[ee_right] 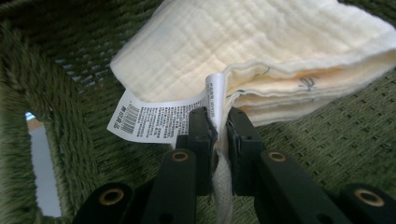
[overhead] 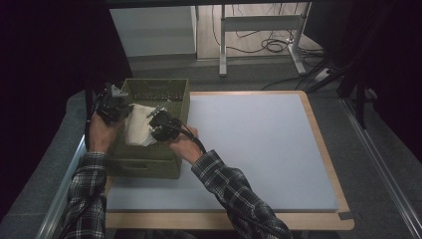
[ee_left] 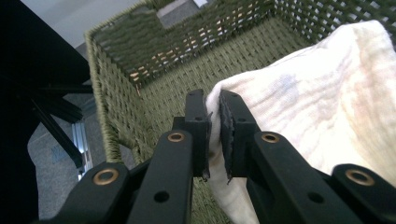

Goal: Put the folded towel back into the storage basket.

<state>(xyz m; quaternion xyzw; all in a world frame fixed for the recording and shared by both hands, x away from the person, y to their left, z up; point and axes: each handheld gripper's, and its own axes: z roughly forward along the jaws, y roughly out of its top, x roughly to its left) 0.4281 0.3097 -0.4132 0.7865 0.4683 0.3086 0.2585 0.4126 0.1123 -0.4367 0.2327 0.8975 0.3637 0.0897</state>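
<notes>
- At the left of the worktop (overhead: pixel 259 149) stands a green woven basket (overhead: pixel 181 99), and a folded cream cloth (overhead: pixel 139 124) is held inside it, between the two hands.
- The left hand-held gripper (overhead: pixel 122 108) sits over the basket's left wall, its jaws pressed onto the cloth's edge.
- The cloth is pale, soft muslin with a crinkled weave, folded into several layers.
- The right hand-held gripper (overhead: pixel 158 125) is lower in the basket, jaws pinching the cloth's other end.
- The left gripper view brings out the left hand-held gripper (ee_left: pixel 214 135) nipping a thin fold of the cloth (ee_left: pixel 317 93), with the basket's (ee_left: pixel 140 60) open-weave walls and a handle cut-out beyond.
- The right gripper view shows what the others miss: a white printed care label (ee_right: pixel 154 119) with a barcode, hanging from the cloth (ee_right: pixel 243 42) just beside the right hand-held gripper (ee_right: pixel 219 135), and the stacked layer edges above the basket's (ee_right: pixel 327 135) floor.
</notes>
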